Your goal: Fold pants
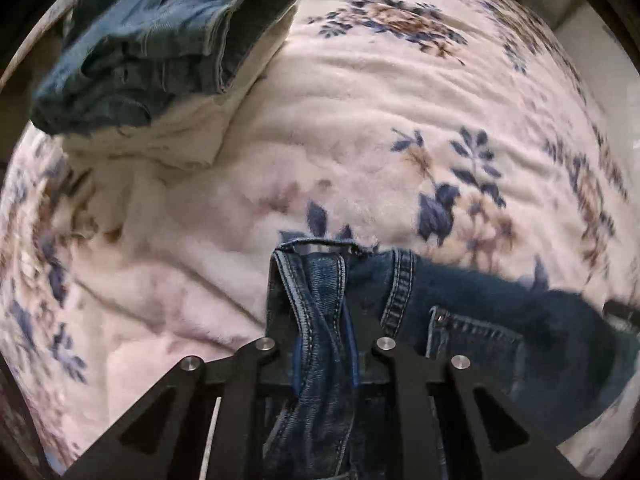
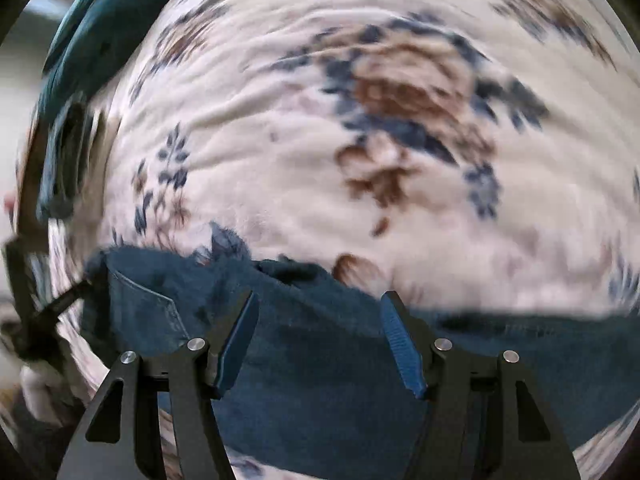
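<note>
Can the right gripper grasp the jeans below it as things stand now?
Probably yes. The right gripper is open, and the jeans lie between and under its fingers on the floral blanket, with nothing between. The left gripper holds the waistband.

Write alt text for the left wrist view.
The left gripper is shut on the bunched waistband of dark blue jeans, which trail right over a floral blanket. A pile of folded clothes sits at upper left.
</note>
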Tool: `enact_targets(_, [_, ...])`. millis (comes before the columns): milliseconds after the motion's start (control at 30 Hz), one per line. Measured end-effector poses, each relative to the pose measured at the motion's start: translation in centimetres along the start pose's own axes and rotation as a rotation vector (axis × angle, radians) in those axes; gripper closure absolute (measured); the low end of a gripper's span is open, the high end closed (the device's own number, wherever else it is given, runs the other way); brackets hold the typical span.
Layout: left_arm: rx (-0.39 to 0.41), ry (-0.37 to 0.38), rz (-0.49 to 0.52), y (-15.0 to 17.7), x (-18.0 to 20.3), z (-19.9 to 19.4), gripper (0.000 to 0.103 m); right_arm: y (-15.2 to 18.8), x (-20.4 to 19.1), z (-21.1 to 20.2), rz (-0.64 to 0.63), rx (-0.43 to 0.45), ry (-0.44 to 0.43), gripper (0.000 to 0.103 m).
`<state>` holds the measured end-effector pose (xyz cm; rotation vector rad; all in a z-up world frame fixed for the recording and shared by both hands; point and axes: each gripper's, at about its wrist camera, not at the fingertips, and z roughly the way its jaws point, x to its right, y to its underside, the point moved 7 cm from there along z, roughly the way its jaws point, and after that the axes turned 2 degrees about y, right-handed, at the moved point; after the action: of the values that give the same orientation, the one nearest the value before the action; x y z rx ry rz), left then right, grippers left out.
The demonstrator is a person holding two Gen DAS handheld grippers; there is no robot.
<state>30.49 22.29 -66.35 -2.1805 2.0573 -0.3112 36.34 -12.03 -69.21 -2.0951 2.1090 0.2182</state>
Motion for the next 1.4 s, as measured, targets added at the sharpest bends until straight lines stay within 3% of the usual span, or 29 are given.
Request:
enact_targets(133, [-0.001, 0.016, -0.033, 0.7, -1.2, 0.1, 0.089, -0.8, -3.1, 2.1, -0.191, -0.059, 0.001, 0.038])
enact_targets(167, [-0.005, 0.027, -0.047, 0.7, -1.3, 0.1, 0.089, -0.8, -3.9, 3.4, -0.263, -0.097, 0.040, 0.040])
enact_targets(200, [-0.008, 0.030, -0.048, 0.6, -1.3, 0.0, 0.089, -0.7, -4.4, 4.2, -0.294, -0.125, 0.035, 0.065])
enact_targets(233, [-0.003, 0.029, -0.045, 0.5, -1.1, -0.1, 0.089, -0.7, -4.7, 4.9, -0.296, -0.148, 0.019, 0.100])
enact_targets(300, [-0.001, 0.027, -0.037, 0.4, -0.7, -0.4, 0.089, -1.0, -4.7, 5.1, -0.293, -0.142, 0.050, 0.100])
enact_targets(400, [-0.010, 0.030, -0.035, 0.6, -0.8, -0.2, 0.088, -2.1, -3.1, 4.3, -0.177, -0.080, 0.015, 0.100])
enact_targets(500, [-0.036, 0.027, -0.048, 0.4, -0.8, 0.3, 0.085, -1.2, -1.7, 6.1, -0.044, -0.185, -0.110, 0.100])
enact_targets(567, [-0.037, 0.011, -0.069, 0.4, -0.8, -1.2, 0.078, -1.8, -0.8, 4.0, 0.021, -0.203, -0.237, 0.097])
enact_targets(633, [-0.008, -0.012, -0.062, 0.5, -0.4, -3.5, 0.073, -2.8, 1.6, 0.4, 0.084, -0.133, -0.301, 0.068])
enact_targets(700, [0.058, -0.069, -0.036, 0.9, 0.8, -6.7, 0.069, -2.8, 5.1, -3.2, 0.060, -0.034, -0.182, 0.043])
enact_targets(733, [0.079, -0.062, -0.028, 1.1, 1.8, -7.8, 0.063, -2.3, 6.2, -3.9, 0.023, -0.032, -0.119, 0.040])
enact_targets(833, [0.115, 0.001, 0.013, 2.0, 6.9, -9.4, 0.045, -0.4, 6.7, -3.7, -0.088, -0.071, -0.080, 0.040])
enact_targets(900, [0.091, 0.040, 0.051, 2.4, 10.6, -8.2, 0.043, 1.2, 6.4, -2.5, -0.182, -0.111, -0.066, 0.040])
enact_targets(967, [0.056, 0.096, 0.074, 2.2, 13.9, -6.0, 0.043, 3.0, 5.2, -0.4, -0.304, -0.146, 0.009, 0.040])
enact_targets(1000, [0.037, 0.111, 0.084, 2.2, 15.2, -4.8, 0.043, 3.4, 4.9, 0.2, -0.333, -0.157, 0.021, 0.047])
enact_targets(1033, [0.012, 0.125, 0.092, 2.2, 16.1, -3.3, 0.043, 3.7, 5.1, 0.9, -0.335, -0.164, 0.035, 0.090])
enact_targets(1067, [-0.024, 0.115, 0.105, 2.4, 16.8, -1.6, 0.043, 3.9, 5.7, 1.4, -0.289, -0.175, 0.034, 0.099])
enact_targets(1167, [-0.115, 0.112, 0.113, 3.4, 17.2, 1.7, 0.043, 2.9, 11.0, 1.7, 0.068, -0.133, -0.081, 0.099])
enact_targets(1233, [-0.115, 0.100, 0.127, 3.9, 17.0, 2.1, 0.043, 3.6, 13.2, 3.4, 0.255, -0.180, -0.202, 0.099])
enact_targets(1300, [-0.118, 0.075, 0.143, 4.4, 16.7, 1.8, 0.043, 3.8, 13.3, 3.6, 0.262, -0.192, -0.241, 0.097])
enact_targets(1367, [-0.121, 0.067, 0.129, 5.0, 16.1, 0.8, 0.043, 4.2, 13.6, 1.4, 0.260, -0.170, -0.261, 0.080])
enact_targets(1400, [-0.123, 0.070, 0.110, 5.3, 15.8, 0.3, 0.043, 4.2, 13.9, 0.1, 0.266, -0.128, -0.254, 0.063])
